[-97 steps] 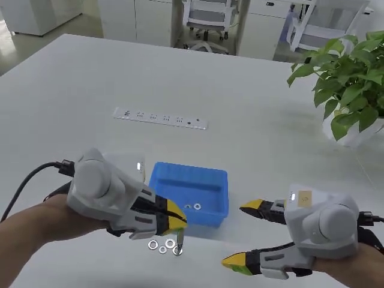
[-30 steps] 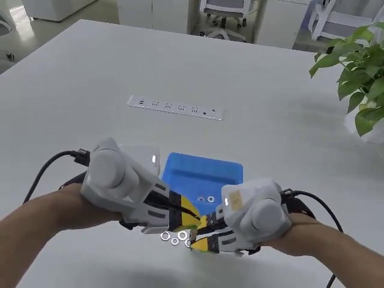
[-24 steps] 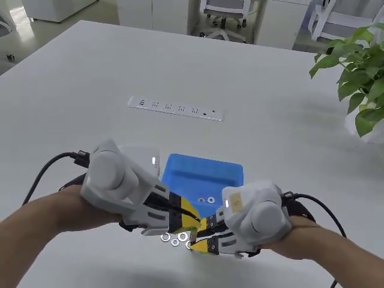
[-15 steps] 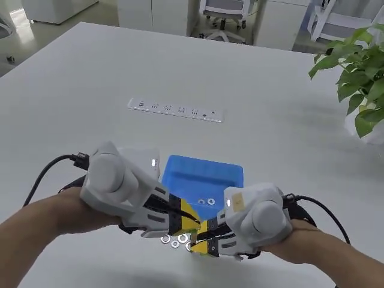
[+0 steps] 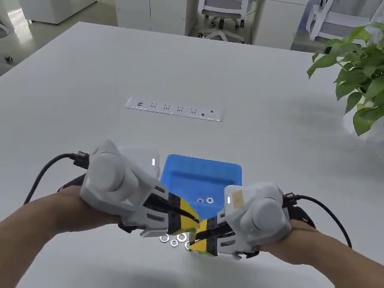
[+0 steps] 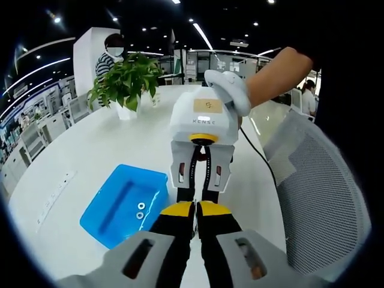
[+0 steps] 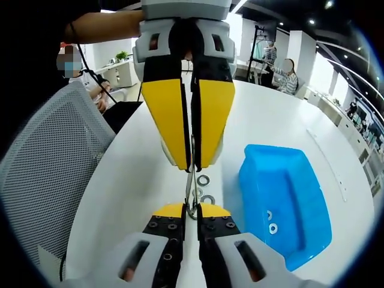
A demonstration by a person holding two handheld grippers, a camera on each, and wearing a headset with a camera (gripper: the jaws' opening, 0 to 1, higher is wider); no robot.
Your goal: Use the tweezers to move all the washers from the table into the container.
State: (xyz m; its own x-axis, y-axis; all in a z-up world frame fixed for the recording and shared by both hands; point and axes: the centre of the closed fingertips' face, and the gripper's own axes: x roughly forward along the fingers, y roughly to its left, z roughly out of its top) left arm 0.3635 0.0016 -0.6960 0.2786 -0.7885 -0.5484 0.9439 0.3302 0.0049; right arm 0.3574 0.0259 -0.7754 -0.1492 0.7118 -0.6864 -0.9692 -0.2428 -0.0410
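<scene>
**White table: what sits on it**

The white table (image 5: 270,120) has a plain, flat top. The left gripper (image 5: 183,217) and right gripper (image 5: 200,240) meet tip to tip over its near edge.

- Loose washers (image 5: 174,241): a few flat on the surface in a tight cluster, right under and between the two sets of tips. Exact count is unclear because the tongs cover some of them.
- Blue container (image 5: 204,175): a shallow tray just beyond the tips, close to the washers but apart from them.
- Power strip (image 5: 174,110): white, lying flat, well past the container on the far side.
- Potted plant (image 5: 351,66): far out on the right gripper's side, at the table edge.
</scene>
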